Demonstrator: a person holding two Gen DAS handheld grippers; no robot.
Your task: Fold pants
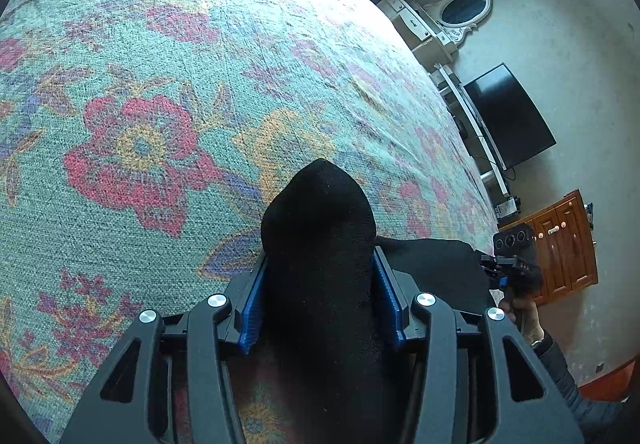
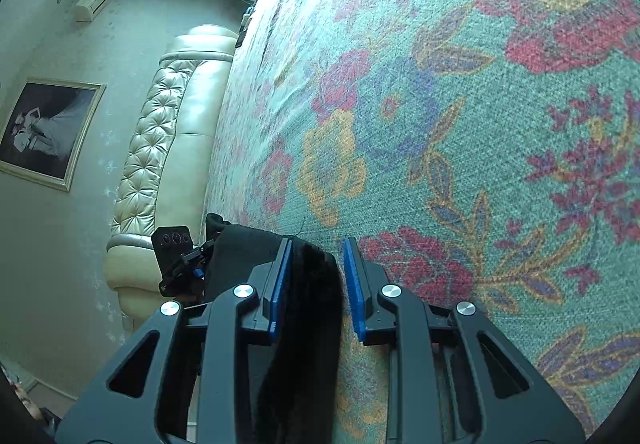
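Black knit pants bunched over my floral woven bedspread.
Left gripper pads hug the fold; right gripper gapes, cloth touching one pad only.

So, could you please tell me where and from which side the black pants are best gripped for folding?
Probably at the bunched edge of the black pants where it rises off the floral bedspread. Come in low from the near side, along the bed. That raised fold already fits between the left hand-held gripper; flat fabric would be harder to pinch.
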